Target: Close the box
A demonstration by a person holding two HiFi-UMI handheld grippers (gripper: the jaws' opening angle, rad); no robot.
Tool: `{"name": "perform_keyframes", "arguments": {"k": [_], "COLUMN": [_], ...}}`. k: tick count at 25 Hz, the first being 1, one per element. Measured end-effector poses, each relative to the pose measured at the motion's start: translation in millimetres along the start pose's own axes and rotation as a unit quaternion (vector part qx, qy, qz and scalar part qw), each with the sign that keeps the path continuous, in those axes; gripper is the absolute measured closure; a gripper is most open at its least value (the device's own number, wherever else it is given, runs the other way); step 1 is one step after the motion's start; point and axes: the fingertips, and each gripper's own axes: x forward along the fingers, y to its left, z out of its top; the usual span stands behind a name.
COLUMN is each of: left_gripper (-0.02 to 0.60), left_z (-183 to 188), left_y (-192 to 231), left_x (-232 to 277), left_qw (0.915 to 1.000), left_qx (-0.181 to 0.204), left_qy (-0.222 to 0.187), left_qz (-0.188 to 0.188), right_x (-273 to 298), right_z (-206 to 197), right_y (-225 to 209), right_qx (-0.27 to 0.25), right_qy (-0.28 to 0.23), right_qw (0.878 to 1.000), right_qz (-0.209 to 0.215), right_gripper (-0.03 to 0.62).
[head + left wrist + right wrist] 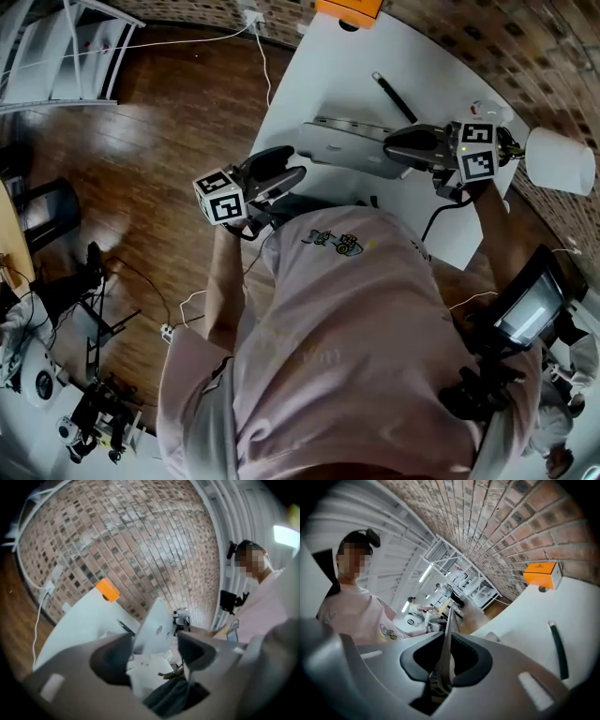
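The box sits on the white table (309,84) in front of the person, its thin grey lid (342,145) lifted. My right gripper (398,147) is shut on the lid's right edge; in the right gripper view the lid (449,620) runs edge-on between the pressed pads of that gripper (446,656). My left gripper (295,175) hovers at the box's left end, jaws apart and holding nothing. In the left gripper view, this gripper (154,644) frames the raised lid (157,627), with white paper (147,667) and dark items inside the box below.
An orange box (349,7) stands at the table's far edge, a black pen (394,97) lies behind the lid, and a white cylinder (560,159) sits to the right. Cables trail on the wooden floor (141,169) at left. The person's torso hides the table's near side.
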Motion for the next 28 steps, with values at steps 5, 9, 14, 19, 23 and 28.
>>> {"name": "perform_keyframes", "arguments": {"k": [5,9,14,19,23,28], "left_gripper": [0.016,0.211,0.562,0.563,0.563,0.56], "left_z": [-8.2,13.1,16.3,19.1,15.0,5.7], "left_y": [9.2,-21.4,-43.2,-21.2,7.7,-8.6], "left_x": [20.8,41.5,62.7,49.9,35.8,45.3], "left_qw": [0.9856,0.9869,0.9906,0.9597,0.91,0.9495], "left_qx": [0.137,0.099,-0.011,-0.221,-0.359,-0.266], "left_qy": [0.088,0.059,0.022,-0.06,-0.123,-0.048], "left_qz": [-0.045,-0.112,-0.135,-0.163,-0.167,-0.159], "right_x": [-5.0,-2.9,-14.3,-46.2,-56.9,-31.3], "right_z": [-2.2,-4.4,2.5,22.7,11.1,-35.7], "right_y": [17.0,17.1,-12.9,0.9,14.5,-11.8], "right_qx": [0.035,0.05,0.033,-0.084,-0.143,0.044], "right_qy": [-0.022,-0.028,-0.085,-0.207,-0.251,-0.235], "right_qw": [0.997,0.995,0.996,0.972,0.943,0.962], "right_qz": [0.072,0.077,-0.003,-0.074,-0.165,-0.129], "right_gripper": [0.543,0.543,0.534,0.399,0.336,0.411]}}
